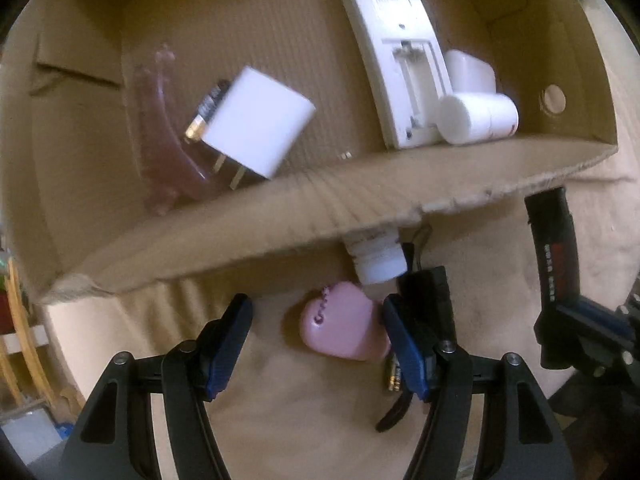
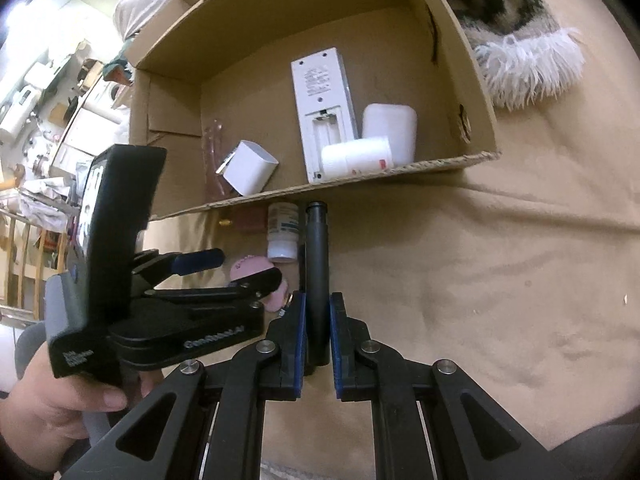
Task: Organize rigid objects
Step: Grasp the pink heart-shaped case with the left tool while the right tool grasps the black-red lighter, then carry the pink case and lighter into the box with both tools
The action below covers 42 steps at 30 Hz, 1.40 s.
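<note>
A cardboard box (image 1: 280,208) (image 2: 440,162) holds a white remote (image 1: 396,60) (image 2: 324,108), a white charger plug (image 1: 258,124) (image 2: 250,168), a white bottle (image 1: 476,118) (image 2: 356,156), a white case (image 2: 394,130), a pink translucent piece (image 1: 160,132) and a battery (image 1: 206,110). My left gripper (image 1: 316,344) (image 2: 248,268) is open around a pink heart-shaped object (image 1: 344,326) (image 2: 252,266) on the beige cloth. My right gripper (image 2: 318,316) is shut on a black cylinder (image 2: 317,272) (image 1: 554,252). A small white pill bottle (image 1: 378,258) (image 2: 284,232) lies against the box front.
Batteries (image 1: 394,376) lie by my left gripper's right finger. A small gold piece (image 2: 224,223) and a pinkish block (image 2: 250,220) lie beside the pill bottle. A fluffy rug (image 2: 516,40) lies right of the box. Room clutter stands at the left.
</note>
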Each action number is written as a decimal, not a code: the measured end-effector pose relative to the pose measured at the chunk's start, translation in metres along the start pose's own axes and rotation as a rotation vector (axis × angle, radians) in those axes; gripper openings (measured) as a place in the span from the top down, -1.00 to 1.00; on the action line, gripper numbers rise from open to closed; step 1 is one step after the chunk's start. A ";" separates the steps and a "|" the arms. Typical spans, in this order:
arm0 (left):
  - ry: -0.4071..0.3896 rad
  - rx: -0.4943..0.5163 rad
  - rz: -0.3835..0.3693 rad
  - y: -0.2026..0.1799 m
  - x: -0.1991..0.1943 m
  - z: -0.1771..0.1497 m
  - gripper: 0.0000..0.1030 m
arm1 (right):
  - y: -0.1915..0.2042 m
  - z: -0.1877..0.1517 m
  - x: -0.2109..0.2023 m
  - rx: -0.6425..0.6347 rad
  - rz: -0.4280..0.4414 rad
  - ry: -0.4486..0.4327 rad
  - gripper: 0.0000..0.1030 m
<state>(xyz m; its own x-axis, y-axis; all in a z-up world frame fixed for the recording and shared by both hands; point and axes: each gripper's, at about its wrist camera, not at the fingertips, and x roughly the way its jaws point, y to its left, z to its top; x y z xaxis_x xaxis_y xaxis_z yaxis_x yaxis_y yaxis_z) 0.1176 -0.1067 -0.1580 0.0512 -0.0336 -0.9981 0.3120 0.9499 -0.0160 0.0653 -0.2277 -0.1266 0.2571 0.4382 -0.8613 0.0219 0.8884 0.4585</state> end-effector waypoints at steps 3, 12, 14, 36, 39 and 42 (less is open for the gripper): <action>0.016 0.004 0.001 0.000 0.004 -0.005 0.11 | 0.000 0.003 0.002 -0.002 0.000 0.000 0.77; -0.015 -0.129 0.010 0.042 -0.009 -0.023 0.43 | 0.005 0.002 0.002 -0.028 0.003 -0.004 0.77; -0.017 -0.153 0.022 0.050 -0.012 -0.030 0.43 | 0.004 0.001 0.001 -0.027 0.006 -0.003 0.77; -0.180 -0.296 0.147 0.084 -0.070 -0.080 0.42 | 0.011 -0.011 -0.007 -0.074 -0.003 -0.007 0.77; -0.237 -0.285 0.150 0.082 -0.092 -0.083 0.42 | 0.013 -0.010 -0.022 -0.096 0.004 -0.051 0.77; -0.309 -0.255 0.186 0.073 -0.121 -0.067 0.42 | 0.015 -0.010 -0.040 -0.122 0.012 -0.112 0.77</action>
<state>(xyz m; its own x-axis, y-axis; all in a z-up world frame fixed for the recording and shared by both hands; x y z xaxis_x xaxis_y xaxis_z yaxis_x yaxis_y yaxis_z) 0.0702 -0.0120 -0.0421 0.3779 0.0906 -0.9214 0.0285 0.9936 0.1094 0.0460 -0.2312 -0.0873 0.3625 0.4368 -0.8233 -0.0976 0.8963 0.4326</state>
